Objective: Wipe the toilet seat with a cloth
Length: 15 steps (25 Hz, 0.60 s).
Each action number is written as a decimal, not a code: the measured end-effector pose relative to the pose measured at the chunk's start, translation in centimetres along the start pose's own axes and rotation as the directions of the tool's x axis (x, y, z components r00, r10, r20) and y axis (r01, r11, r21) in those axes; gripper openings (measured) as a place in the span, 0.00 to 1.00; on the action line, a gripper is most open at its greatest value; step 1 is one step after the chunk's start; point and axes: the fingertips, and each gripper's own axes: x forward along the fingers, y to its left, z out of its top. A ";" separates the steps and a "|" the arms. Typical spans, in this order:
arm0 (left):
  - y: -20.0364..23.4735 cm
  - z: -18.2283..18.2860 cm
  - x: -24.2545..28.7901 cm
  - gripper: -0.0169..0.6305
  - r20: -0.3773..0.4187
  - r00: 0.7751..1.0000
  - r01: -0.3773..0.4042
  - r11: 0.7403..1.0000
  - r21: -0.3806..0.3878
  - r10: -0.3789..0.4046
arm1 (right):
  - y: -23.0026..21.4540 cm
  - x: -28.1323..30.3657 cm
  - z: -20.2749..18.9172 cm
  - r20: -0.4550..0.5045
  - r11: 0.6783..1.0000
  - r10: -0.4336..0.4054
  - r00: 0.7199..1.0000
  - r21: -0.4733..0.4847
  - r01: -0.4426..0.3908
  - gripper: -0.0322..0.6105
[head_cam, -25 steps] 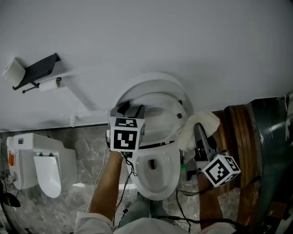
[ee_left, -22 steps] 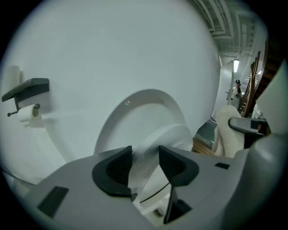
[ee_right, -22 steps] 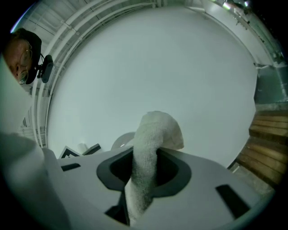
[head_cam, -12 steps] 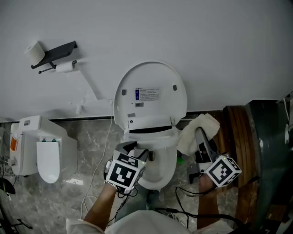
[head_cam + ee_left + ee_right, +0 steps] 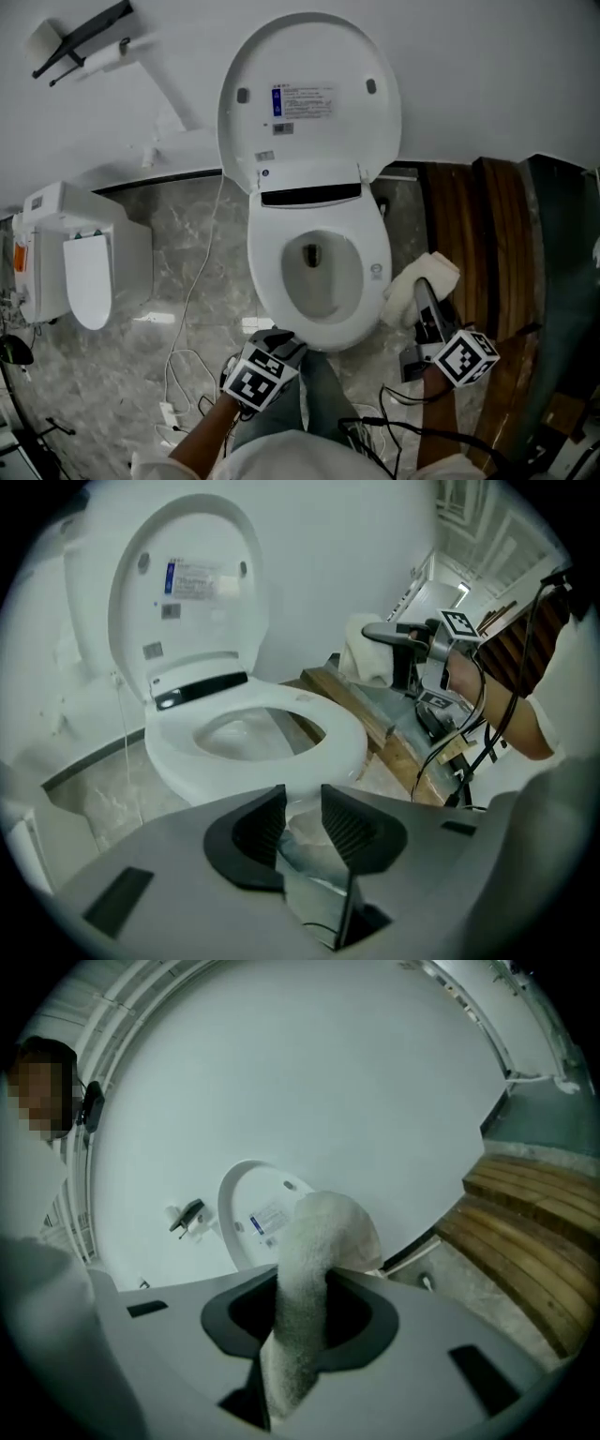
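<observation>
Right gripper view, cloth (image 5: 314, 1269): a white terry cloth stands up as a thick roll, clamped between the two fingers (image 5: 366, 1316) of the right gripper (image 5: 305, 1321). Its lower end goes down behind them and its upper end bulges free above.
Cloth, handling: I judge it soft, light and not slippery. It will fold and flatten under pressure, so it cannot break. The free upper end looks like the part to press on the seat. The grip low on the roll seems suitable and needs no change.
Cloth, place: in the head view it is just beside the right front edge of the toilet seat (image 5: 265, 272). The left gripper view shows it lifted in the air, apart from the seat.
Toilet seat: it is down on the bowl, and the ring is bare and dry-looking. I judge that the wiping is not yet begun.
Lid (image 5: 309, 103): it is raised upright against the wall.
Left gripper (image 5: 302, 822): it is low, in front of the bowl. Its fingers are closing with only a narrow gap, and nothing is between them.
Surroundings: a grey marble floor (image 5: 178, 272), a wooden slatted step (image 5: 464, 225) at the right and a paper holder (image 5: 80, 33) on the wall.
</observation>
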 end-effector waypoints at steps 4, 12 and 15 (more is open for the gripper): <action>1.0 -7.2 6.9 0.18 -0.086 0.996 -0.032 0.998 -0.050 0.028 | -4.1 1.0 -5.1 -0.078 1.000 -0.019 0.997 0.003 0.019 0.20; 5.4 -14.9 17.6 0.11 -0.056 0.989 -0.139 0.988 -0.072 0.135 | -8.3 5.0 -11.5 -0.157 0.995 0.012 0.988 -0.093 -0.027 0.20; 6.1 -15.8 19.1 0.11 -0.057 0.992 -0.119 0.988 -0.098 0.113 | -10.2 6.7 -13.7 -0.214 0.988 0.002 0.977 -0.151 -0.035 0.20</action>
